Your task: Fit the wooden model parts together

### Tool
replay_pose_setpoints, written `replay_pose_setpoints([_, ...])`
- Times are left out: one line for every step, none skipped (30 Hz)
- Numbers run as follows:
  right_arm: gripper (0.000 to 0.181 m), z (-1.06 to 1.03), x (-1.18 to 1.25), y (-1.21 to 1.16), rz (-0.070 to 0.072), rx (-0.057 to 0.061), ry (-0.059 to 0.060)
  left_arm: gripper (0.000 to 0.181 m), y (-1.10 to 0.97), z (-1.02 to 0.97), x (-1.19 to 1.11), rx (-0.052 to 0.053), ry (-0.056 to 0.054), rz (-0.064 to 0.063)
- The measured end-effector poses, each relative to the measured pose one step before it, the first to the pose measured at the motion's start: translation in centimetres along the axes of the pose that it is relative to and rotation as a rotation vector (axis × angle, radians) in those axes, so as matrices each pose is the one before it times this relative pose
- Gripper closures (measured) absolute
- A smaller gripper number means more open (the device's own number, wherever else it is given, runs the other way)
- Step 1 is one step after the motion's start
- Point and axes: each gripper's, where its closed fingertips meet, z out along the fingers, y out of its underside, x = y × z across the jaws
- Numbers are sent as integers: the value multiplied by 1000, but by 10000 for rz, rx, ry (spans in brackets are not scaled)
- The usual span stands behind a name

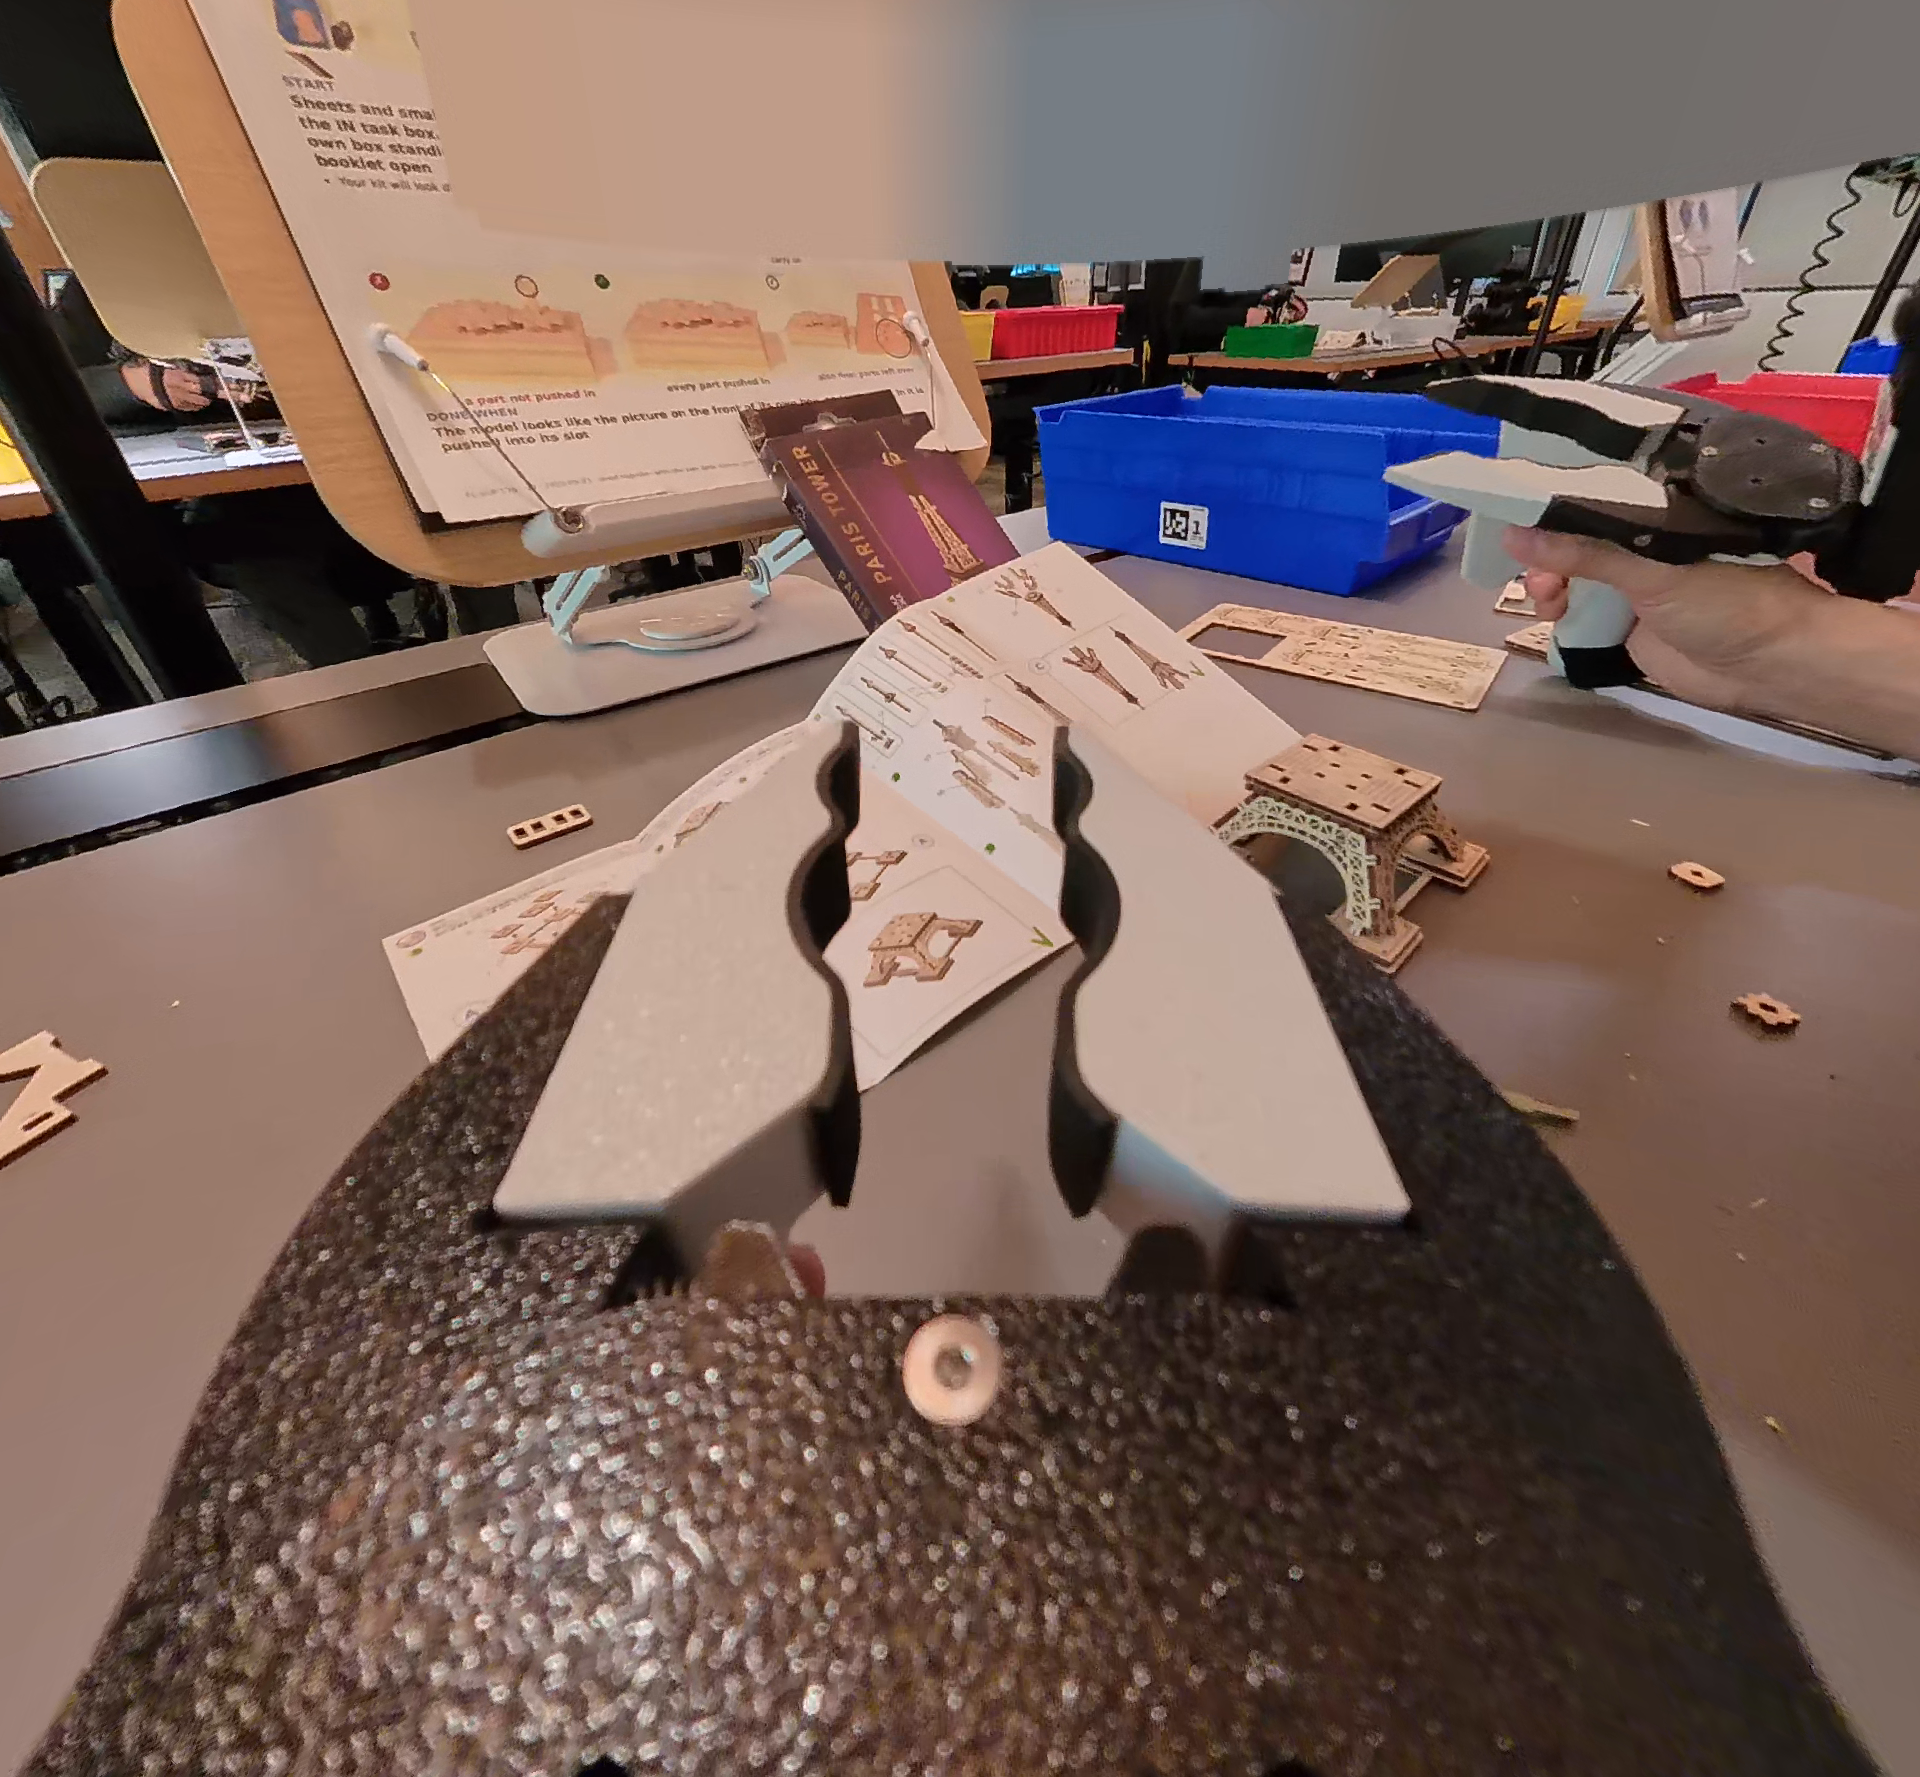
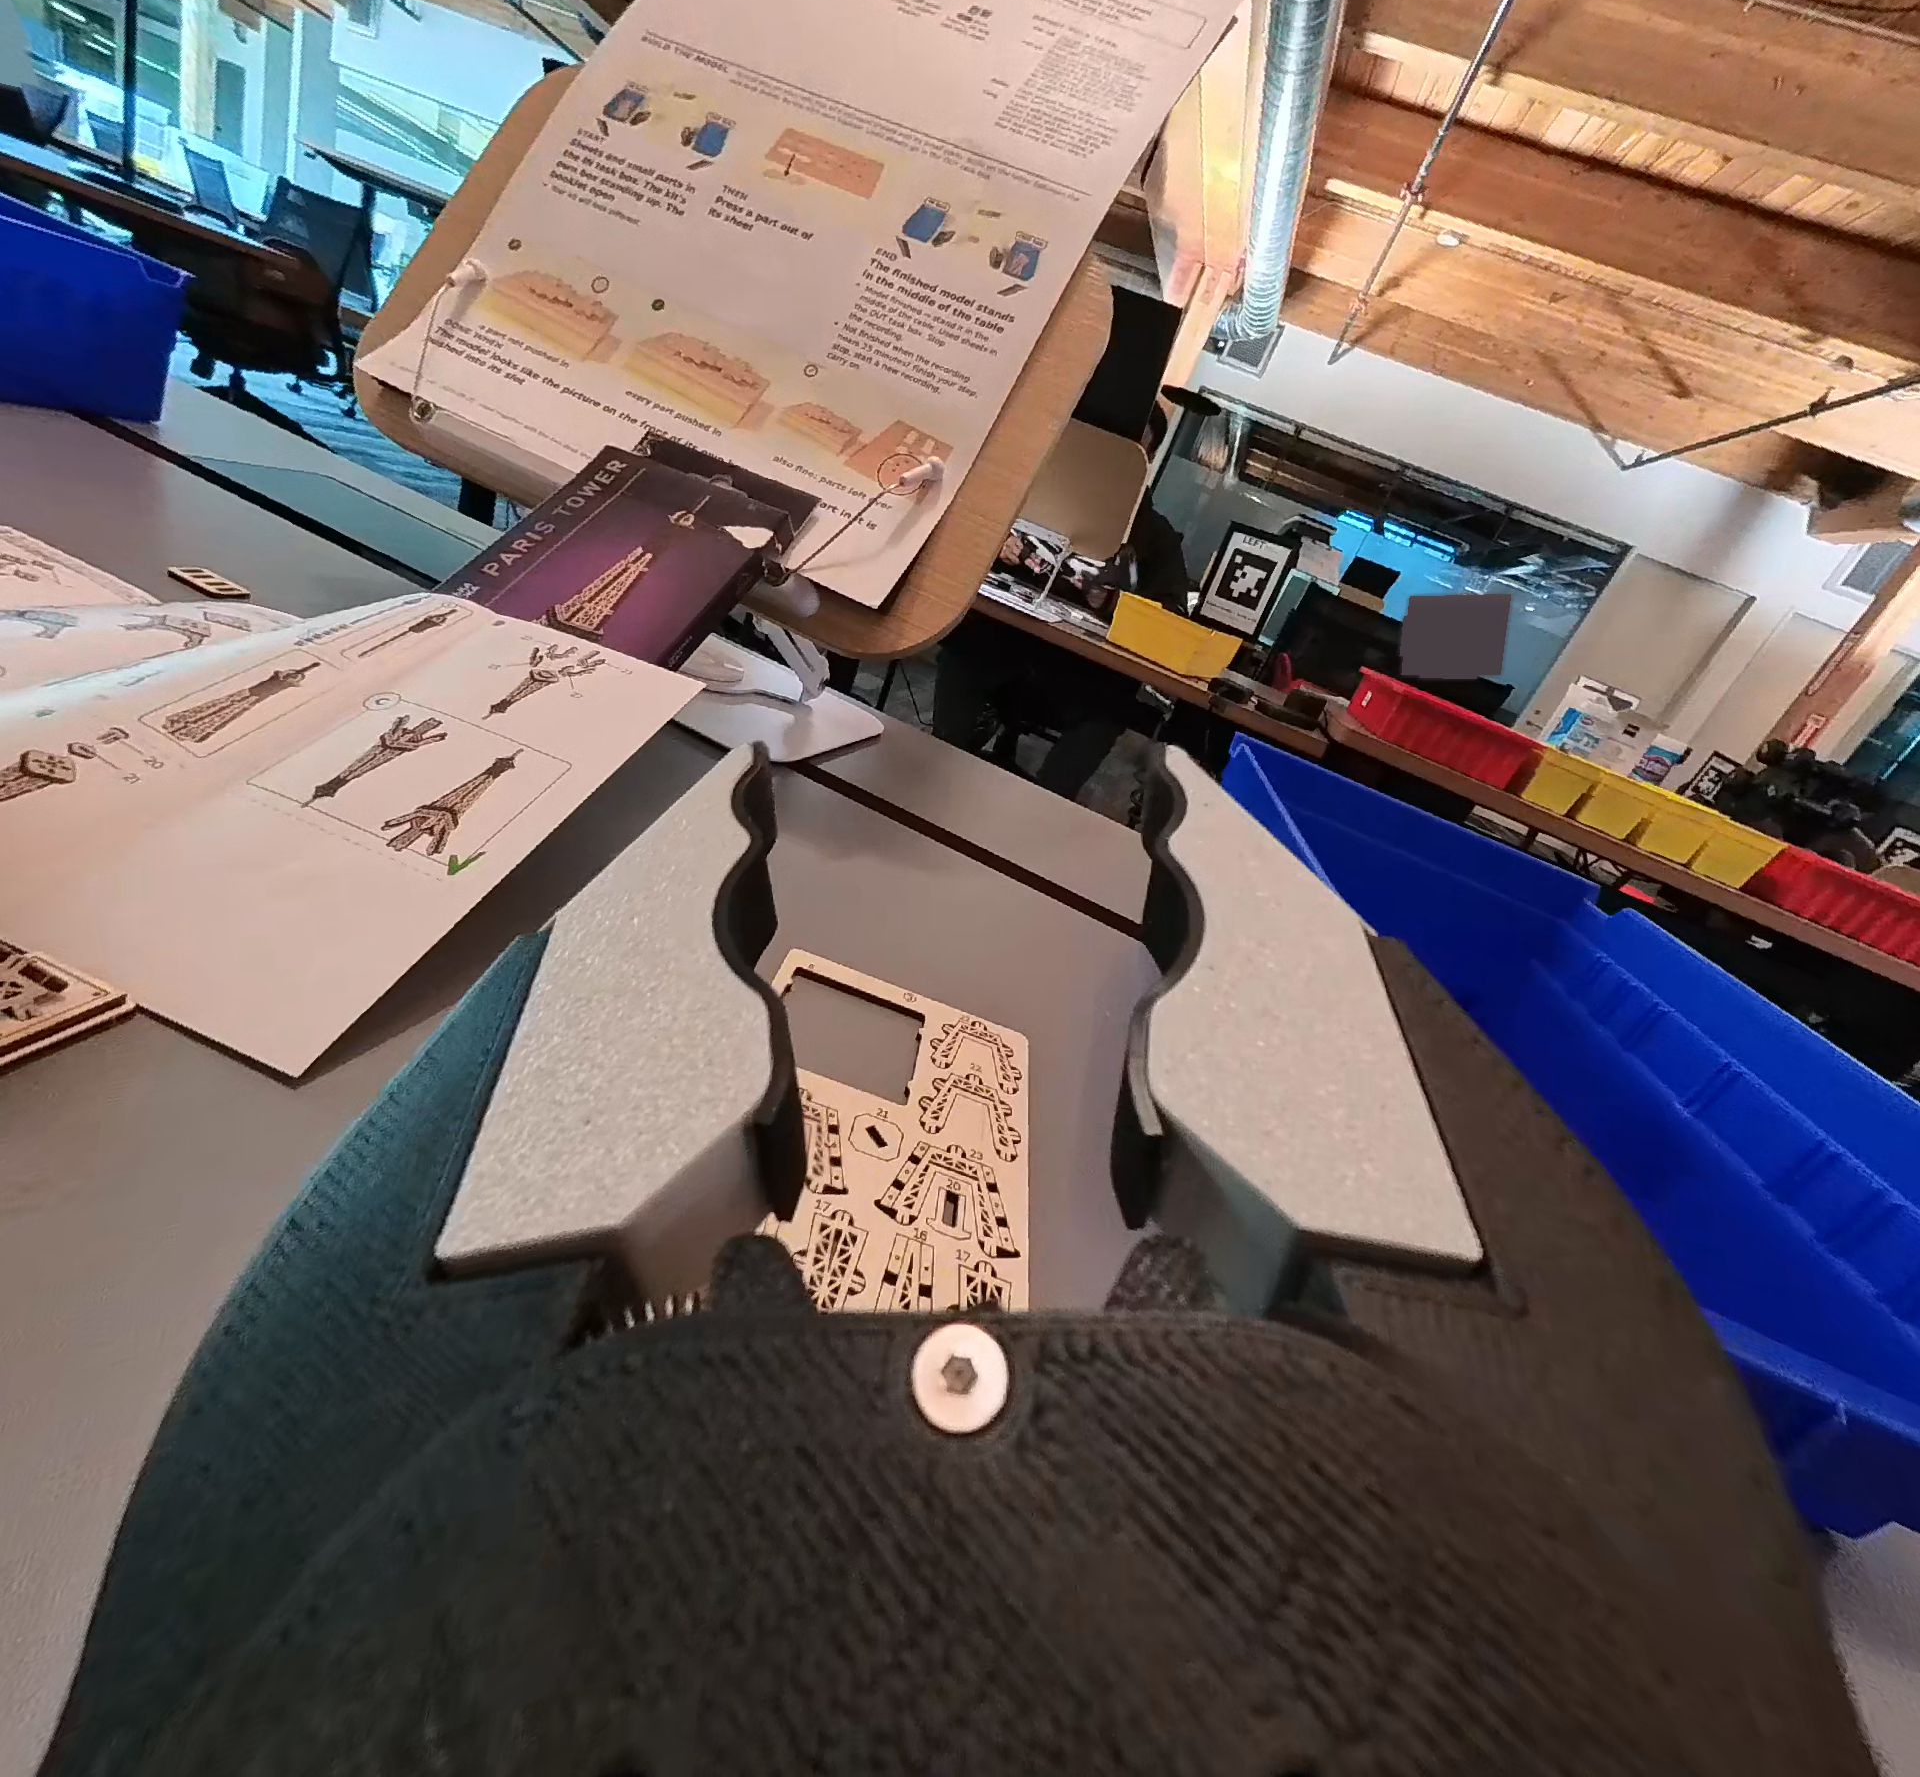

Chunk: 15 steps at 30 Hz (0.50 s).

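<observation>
Though unfinished, lattice-legged tower base (image 1: 1351, 834) (pale wood) on table (image 1: 312, 896)

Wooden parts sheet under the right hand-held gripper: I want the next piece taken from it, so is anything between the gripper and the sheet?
Nothing visible does. The right hand-held gripper is open and empty, with the wooden parts sheet lying flat and bare on the table between its fingers. The blue bin sits off to the right.
</observation>
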Motion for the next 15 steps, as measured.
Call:
replay_pose_setpoints([112, -24, 88, -35, 52, 27, 29, 147, 31, 34, -13, -29, 5, -11])
replay_pose_setpoints([112, -37, 96, -34, 46, 30, 33, 147, -27, 30, -7, 20, 15, -27])
replay_pose_setpoints([113, -18, 77, -36, 39, 28, 31, 147, -38, 4, -64, 28, -13, -49])
replay_pose_setpoints([113, -21, 58, -12, 31, 17, 21, 147, -46, -4, -73, 34, -15, -48])
replay_pose_setpoints([113, -1, 54, -4, 23, 4, 24, 147, -21, -14, -87, 15, -32, -48])
replay_pose_setpoints([113, 9, 23, 2, 13, -2, 7, 147, -16, -12, -76, 12, -13, -58])
replay_pose_setpoints([113, -1, 5, 8, -5, 1, 4, 147, -13, -11, -78, 9, -2, -65])
replay_pose_setpoints([113, 2, -24, -17, -20, 8, 3, 147, -22, -2, -89, 8, -12, -73])
replay_pose_setpoints([114, -6, -23, -7, -24, 9, -1, 147, -12, 8, -110, 8, -25, -74])
replay_pose_setpoints([114, -5, -28, -10, -13, 7, -11, 147, -19, 27, -67, 13, 0, -62])
replay_pose_setpoints([114, 0, 6, -12, 4, 10, 0, 147, -35, 35, 2, 30, 43, -44])
replay_pose_setpoints([114, -21, 31, -18, 22, 17, 7, 147, -36, 31, -24, 25, 4, -39])
replay_pose_setpoints([114, -26, 44, -31, 38, 25, 2, 148, 40, 34, -76, -29, -30, -35])
replay_pose_setpoints([114, -28, 94, -33, 58, 28, 21, 148, 41, 48, 4, -36, 17, -18])
replay_pose_setpoints([114, -29, 106, -31, 66, 26, 33, 148, 31, 40, 20, -28, 18, -5])
